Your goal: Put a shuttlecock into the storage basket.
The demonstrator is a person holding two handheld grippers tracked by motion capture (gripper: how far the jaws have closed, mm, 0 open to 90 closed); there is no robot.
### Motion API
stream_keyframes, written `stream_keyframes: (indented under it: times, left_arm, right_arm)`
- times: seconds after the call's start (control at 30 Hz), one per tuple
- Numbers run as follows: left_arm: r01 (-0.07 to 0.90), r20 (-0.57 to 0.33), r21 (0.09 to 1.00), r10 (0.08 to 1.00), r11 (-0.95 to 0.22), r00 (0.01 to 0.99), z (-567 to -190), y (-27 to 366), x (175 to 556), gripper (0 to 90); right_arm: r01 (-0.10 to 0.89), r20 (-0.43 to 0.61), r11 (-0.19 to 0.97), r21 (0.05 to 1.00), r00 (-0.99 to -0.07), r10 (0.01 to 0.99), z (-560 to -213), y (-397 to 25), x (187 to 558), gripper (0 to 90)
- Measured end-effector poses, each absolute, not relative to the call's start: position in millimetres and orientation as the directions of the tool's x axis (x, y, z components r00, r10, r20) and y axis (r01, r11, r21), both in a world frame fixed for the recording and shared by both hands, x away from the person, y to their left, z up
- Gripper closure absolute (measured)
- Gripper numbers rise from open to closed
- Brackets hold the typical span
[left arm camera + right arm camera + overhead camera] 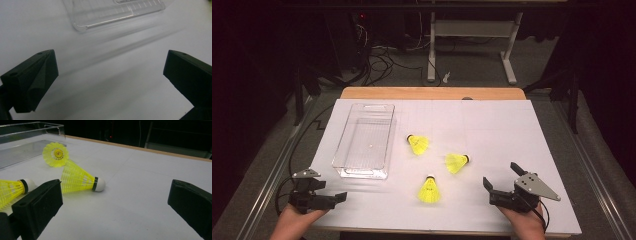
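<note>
Three yellow shuttlecocks lie loose at the centre of the high view: one [418, 144] just right of the clear plastic bin [343, 162], one [457, 162] right of centre, and one [429, 190] lower down. The right gripper [503, 179], at the lower right, has its jaws wide apart and empty, with open white table cover [512, 130] between it and the nearest shuttlecock. The left gripper [334, 196], at the lower left just below the bin, is also spread wide and holds nothing.

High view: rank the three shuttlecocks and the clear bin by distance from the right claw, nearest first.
From the right claw:
1. Right shuttlecock, just up and left of the claw.
2. Front shuttlecock, to the claw's left near the table's front edge.
3. Far shuttlecock, farther up-left, beside the bin.
4. Clear bin, on the table's left side.
</note>
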State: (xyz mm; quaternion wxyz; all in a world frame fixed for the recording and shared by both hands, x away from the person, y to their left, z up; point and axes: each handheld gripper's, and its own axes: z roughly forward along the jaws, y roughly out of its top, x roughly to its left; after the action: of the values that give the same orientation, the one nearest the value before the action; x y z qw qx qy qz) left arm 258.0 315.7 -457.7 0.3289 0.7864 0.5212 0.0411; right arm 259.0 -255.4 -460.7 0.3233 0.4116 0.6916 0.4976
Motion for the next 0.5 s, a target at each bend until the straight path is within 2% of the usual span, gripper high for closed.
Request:
stream_keyframes:
  times: [0.5]
  left_arm:
    - [0.803, -0.279, 0.513, 0.826, -0.303, 0.49, -453, 301, 257, 0.6]
  right_arm:
    - [0.246, -0.046, 0.176, 0.953, -0.459, 0.887, -461, -255, 260, 0.1]
